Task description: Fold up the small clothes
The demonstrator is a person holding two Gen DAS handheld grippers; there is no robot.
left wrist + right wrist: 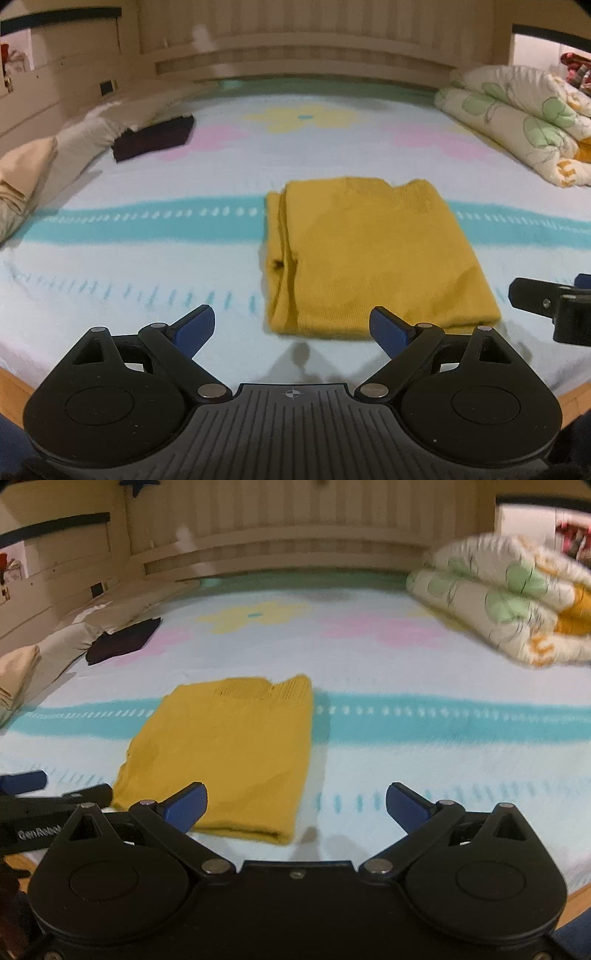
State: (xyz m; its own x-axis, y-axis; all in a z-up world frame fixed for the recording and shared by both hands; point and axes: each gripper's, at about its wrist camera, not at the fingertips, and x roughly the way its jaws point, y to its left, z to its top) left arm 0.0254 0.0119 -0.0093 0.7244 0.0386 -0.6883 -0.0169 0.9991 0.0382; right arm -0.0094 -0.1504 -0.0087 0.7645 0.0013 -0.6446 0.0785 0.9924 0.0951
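A mustard-yellow garment (pixel 373 254) lies folded into a rectangle on the bed sheet (pixel 147 258); it also shows in the right wrist view (pixel 229 753). My left gripper (pixel 293 326) is open and empty, just in front of the garment's near edge. My right gripper (pixel 295 806) is open and empty, near the garment's near right corner. Part of the right gripper (pixel 554 306) shows at the right edge of the left wrist view, and part of the left gripper (pixel 48 805) at the left of the right wrist view.
A dark folded garment (pixel 153 138) lies at the far left of the bed, beside beige pillows (pixel 44 162). A rolled floral quilt (pixel 517 118) sits at the far right. A wooden headboard wall (pixel 295 55) runs behind. The bed's wooden edge (pixel 11 391) is close below.
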